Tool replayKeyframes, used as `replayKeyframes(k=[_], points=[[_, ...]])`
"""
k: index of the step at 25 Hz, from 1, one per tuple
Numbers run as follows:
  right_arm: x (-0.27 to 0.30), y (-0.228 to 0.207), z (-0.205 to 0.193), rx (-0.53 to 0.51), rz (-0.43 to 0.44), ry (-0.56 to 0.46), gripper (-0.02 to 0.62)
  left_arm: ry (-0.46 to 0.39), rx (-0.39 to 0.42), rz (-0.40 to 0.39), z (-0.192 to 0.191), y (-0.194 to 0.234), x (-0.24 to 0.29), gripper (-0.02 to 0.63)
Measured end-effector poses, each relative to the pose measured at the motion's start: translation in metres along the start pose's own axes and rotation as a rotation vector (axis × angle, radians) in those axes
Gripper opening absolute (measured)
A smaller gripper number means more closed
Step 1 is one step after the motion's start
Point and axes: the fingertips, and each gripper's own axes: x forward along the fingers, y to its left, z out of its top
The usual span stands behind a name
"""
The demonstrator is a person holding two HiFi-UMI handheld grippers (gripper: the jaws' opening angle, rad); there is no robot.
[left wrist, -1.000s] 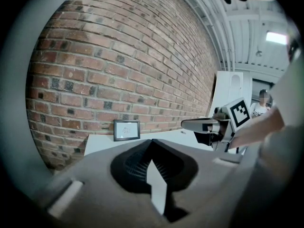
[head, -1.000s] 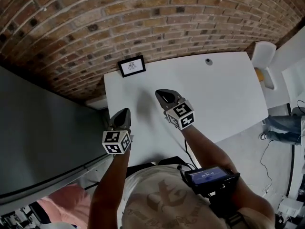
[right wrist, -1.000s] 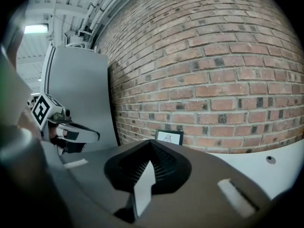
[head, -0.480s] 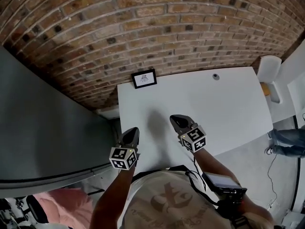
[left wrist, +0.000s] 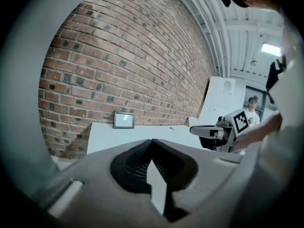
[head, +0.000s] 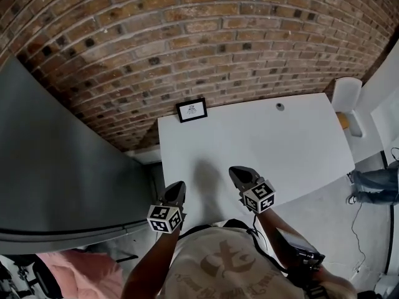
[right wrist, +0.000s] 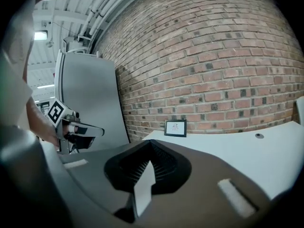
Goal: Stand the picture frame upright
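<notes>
A small black picture frame [head: 191, 109] stands upright at the far left corner of the white table [head: 274, 142], against the brick wall; it also shows as the frame [left wrist: 123, 120] and the frame [right wrist: 175, 128]. My left gripper [head: 176, 189] is shut and empty, held off the table's near left edge. My right gripper [head: 240, 174] is shut and empty too, above the table's near edge. Both are far from the frame. Each gripper view shows the other one: the right gripper [left wrist: 199, 130] and the left gripper [right wrist: 97, 130].
A grey panel [head: 56, 167] stands to the left of the table. A small round cable hole [head: 280, 106] sits in the tabletop near the wall. A white chair [head: 346, 98] is at the far right end. A person's legs [head: 373, 179] are on the floor at right.
Both grippers have drawn back toward the table's near edge, away from the frame. The head view has tilted up, so more wall shows. The frame stands as before.
</notes>
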Motion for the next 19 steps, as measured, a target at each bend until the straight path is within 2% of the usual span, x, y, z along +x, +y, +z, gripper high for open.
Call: replayKeyframes(k=[7,19], points=[[-0.018,0.018,-0.011,0.023,-0.017,-0.007,0.008,0.007,-0.007,-0.028,-0.012,-0.003,-0.019,0.005],[-0.037,0.027,-0.007,0.016,-0.068,-0.028,0.008,0.004,0.025,-0.095,-0.014,-0.021,-0.031,0.005]])
